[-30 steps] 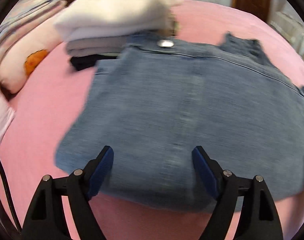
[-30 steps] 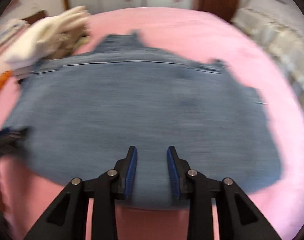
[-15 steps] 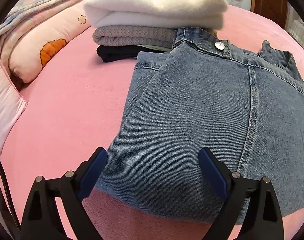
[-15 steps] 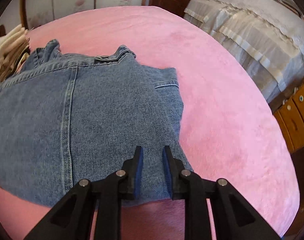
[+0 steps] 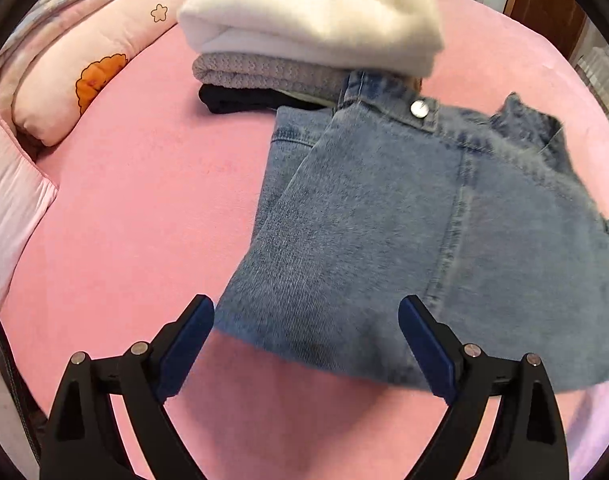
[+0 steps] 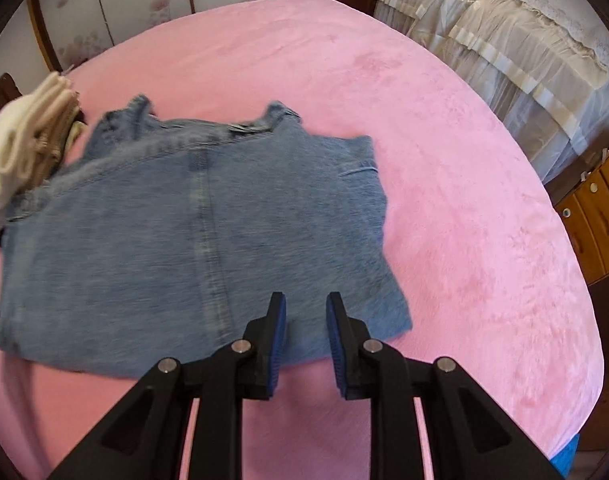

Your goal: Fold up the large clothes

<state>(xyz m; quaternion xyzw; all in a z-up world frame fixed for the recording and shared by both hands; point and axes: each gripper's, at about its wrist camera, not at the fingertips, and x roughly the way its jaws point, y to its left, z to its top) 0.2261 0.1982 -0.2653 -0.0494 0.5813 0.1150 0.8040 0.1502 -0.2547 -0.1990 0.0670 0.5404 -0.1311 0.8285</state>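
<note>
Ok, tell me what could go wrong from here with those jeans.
The folded jeans have their waistband against the stack of folded clothes; moving them could topple the white sweater on top. Neither the left gripper nor the right gripper holds anything, so the loose layers at the right edge may slide apart.

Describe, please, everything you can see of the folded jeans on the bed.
The jeans are light blue washed denim, folded into a compact, roughly rectangular bundle lying flat on the pink bedspread. A raised seam runs down the top layer, and a silver button sits on the waistband at the far edge. That edge lies against the stack of folded clothes. Neither tool touches them.
</note>
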